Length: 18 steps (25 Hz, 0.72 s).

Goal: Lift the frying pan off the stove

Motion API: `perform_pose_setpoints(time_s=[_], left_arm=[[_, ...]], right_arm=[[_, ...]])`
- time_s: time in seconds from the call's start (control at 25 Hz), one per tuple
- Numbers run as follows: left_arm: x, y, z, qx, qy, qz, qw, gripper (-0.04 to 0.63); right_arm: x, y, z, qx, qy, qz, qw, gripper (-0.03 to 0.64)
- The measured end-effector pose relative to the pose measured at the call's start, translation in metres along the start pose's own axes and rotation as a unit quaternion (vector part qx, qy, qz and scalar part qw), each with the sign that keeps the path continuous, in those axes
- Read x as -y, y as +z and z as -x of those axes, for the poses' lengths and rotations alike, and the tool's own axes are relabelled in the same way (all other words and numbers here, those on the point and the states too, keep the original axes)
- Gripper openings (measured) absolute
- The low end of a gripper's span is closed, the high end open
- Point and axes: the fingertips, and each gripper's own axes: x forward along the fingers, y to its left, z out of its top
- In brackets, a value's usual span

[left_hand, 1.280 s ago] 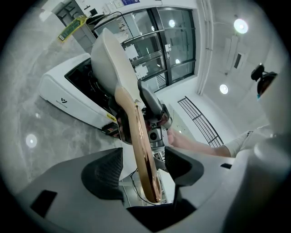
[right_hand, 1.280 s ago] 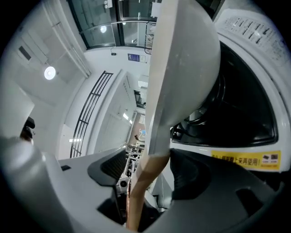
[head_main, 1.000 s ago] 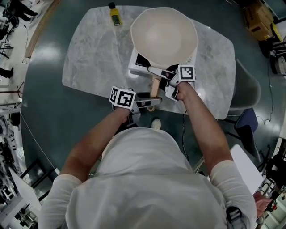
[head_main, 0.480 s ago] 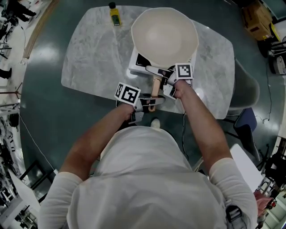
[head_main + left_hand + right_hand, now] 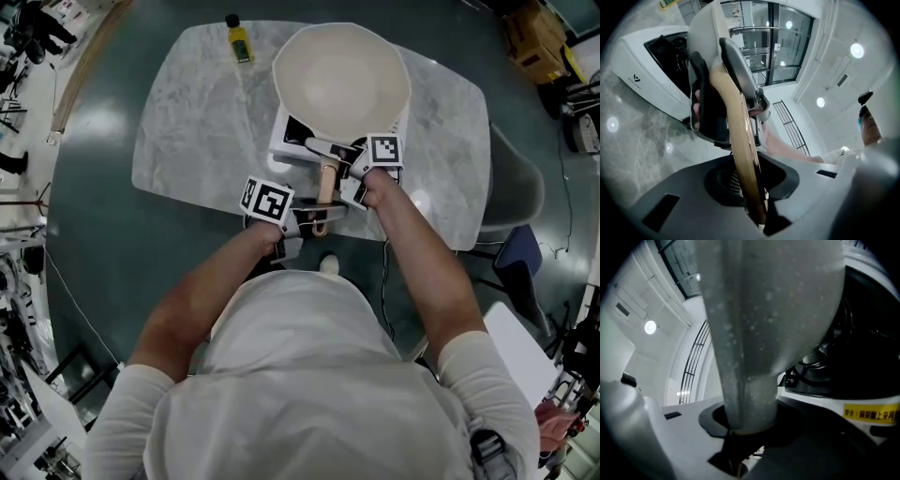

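Note:
A cream frying pan (image 5: 342, 75) sits on a white stove (image 5: 286, 141) on the marble table. Its wooden handle (image 5: 325, 180) points toward me. My left gripper (image 5: 314, 214) is at the handle's near end, its jaws closing with the wood (image 5: 740, 131) pinched between them. My right gripper (image 5: 342, 161) holds the speckled grey neck (image 5: 750, 357) of the handle close to the pan, and that neck fills the gap between its jaws. In the right gripper view the stove's dark burner (image 5: 853, 348) lies just beyond.
A small yellow bottle (image 5: 238, 37) stands at the table's far left. The marble table (image 5: 187, 112) ends just below the handle. A grey chair (image 5: 516, 187) stands at the right, with dark floor all round.
Both grippers have closed in on the pan handle. The left one moved right to the handle's end and the right one slid onto the neck. The pan still rests on the stove.

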Motion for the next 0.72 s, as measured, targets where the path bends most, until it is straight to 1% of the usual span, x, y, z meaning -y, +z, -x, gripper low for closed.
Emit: perform_pose_setpoints(time_s=[0.24,0.44,0.64,0.72], left_arm=[[0.016,0.005,-0.006,0.002,0.001,0.000,1.0000,0.078],[0.033,0.011,-0.008,0.007,0.004,-0.009,0.9999,0.080],[0.061,0.011,-0.022,-0.007,-0.005,-0.009,0.9999,0.080],[0.072,0.010,-0.020,-0.015,-0.012,-0.007,0.9998,0.080]], right_arm=[[-0.011,0.003,0.006,0.008,0.011,-0.022,1.000,0.158],[-0.031,0.011,0.014,0.017,0.025,-0.010,0.999,0.158],[-0.056,0.015,0.034,0.038,0.027,-0.014,0.999,0.158],[-0.066,0.015,0.035,0.046,0.023,-0.013,0.999,0.158]])
